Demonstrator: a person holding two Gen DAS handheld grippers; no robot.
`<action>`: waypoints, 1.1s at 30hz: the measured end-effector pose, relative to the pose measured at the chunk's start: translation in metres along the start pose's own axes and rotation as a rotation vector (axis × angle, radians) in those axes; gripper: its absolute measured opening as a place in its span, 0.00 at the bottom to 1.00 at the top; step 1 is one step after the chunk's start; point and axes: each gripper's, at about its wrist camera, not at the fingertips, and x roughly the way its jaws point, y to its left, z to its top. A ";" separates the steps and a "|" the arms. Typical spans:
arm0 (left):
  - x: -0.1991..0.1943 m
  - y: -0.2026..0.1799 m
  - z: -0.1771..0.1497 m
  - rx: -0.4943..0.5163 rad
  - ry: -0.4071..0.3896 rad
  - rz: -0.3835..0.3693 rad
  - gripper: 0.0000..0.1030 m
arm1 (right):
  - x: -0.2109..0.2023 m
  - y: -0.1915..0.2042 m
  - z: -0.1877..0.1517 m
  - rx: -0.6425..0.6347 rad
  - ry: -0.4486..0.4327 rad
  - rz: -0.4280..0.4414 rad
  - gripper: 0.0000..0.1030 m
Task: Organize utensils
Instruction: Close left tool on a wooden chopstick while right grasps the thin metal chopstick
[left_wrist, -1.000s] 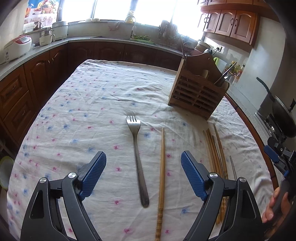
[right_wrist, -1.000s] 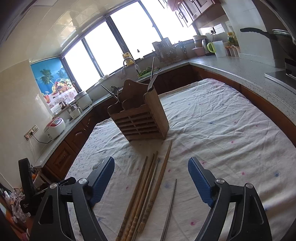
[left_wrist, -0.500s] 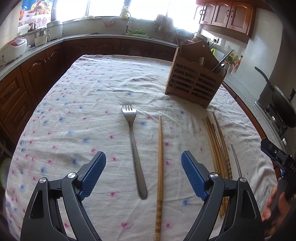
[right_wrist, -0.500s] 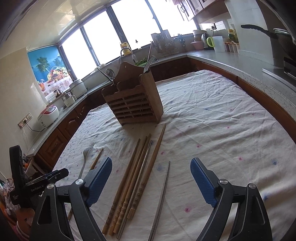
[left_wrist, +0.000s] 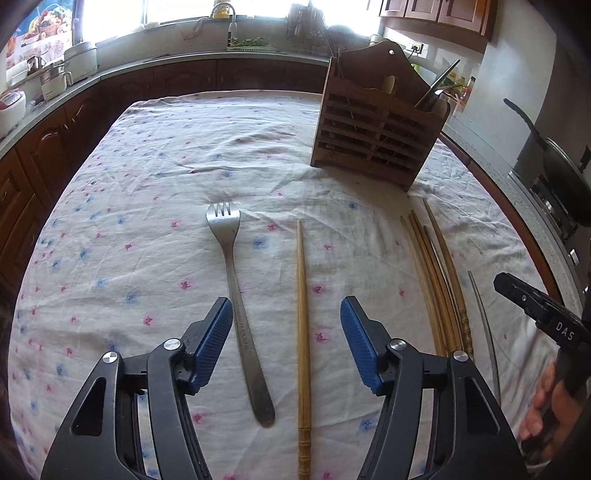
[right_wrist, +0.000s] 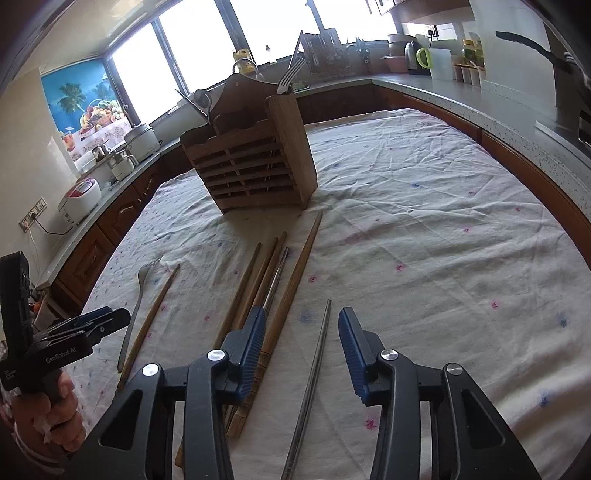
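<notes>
The desk (left_wrist: 155, 155) carries a flower-print cloth with utensils laid out lengthwise, all running roughly from the near edge toward the far edge.

Left tongs (left_wrist: 286, 345): the jaws have just been closing and stand partly open, gripping nothing. Between them lie the steel fork (left_wrist: 236, 295) and a single wooden chopstick (left_wrist: 303, 314). The fork's tines point to the far edge, its handle end to the near edge; the left blue pad sits just beside its handle, contact not confirmed. The single chopstick lies parallel and just right of the fork, thin tip toward the far edge, grooved butt toward the near edge.

Right tongs (right_wrist: 302, 345): the jaws have just been closing and stand partly open, nothing held. A metal chopstick (right_wrist: 314, 373) lies on the cloth between the pads, touching neither, long axis near-to-far.

A bundle of wooden chopsticks (right_wrist: 266, 280), with one thin metal stick among them, lies just left of the metal chopstick, tips pointing toward the wooden utensil holder (right_wrist: 255, 162). The holder stands upright toward the far right part of the desk; a fork and other utensils stand in it with their heads up.

A hand (right_wrist: 48, 413) grips the left tool's handle at the near left edge.
</notes>
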 end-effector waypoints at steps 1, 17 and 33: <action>0.003 -0.001 0.002 0.004 0.010 -0.004 0.53 | 0.001 0.000 0.000 0.000 0.008 0.000 0.40; 0.064 -0.014 0.044 0.113 0.089 0.022 0.17 | 0.039 0.004 0.007 -0.060 0.117 -0.092 0.19; 0.042 -0.022 0.038 0.081 0.073 -0.093 0.05 | 0.024 0.010 0.012 -0.044 0.086 0.006 0.04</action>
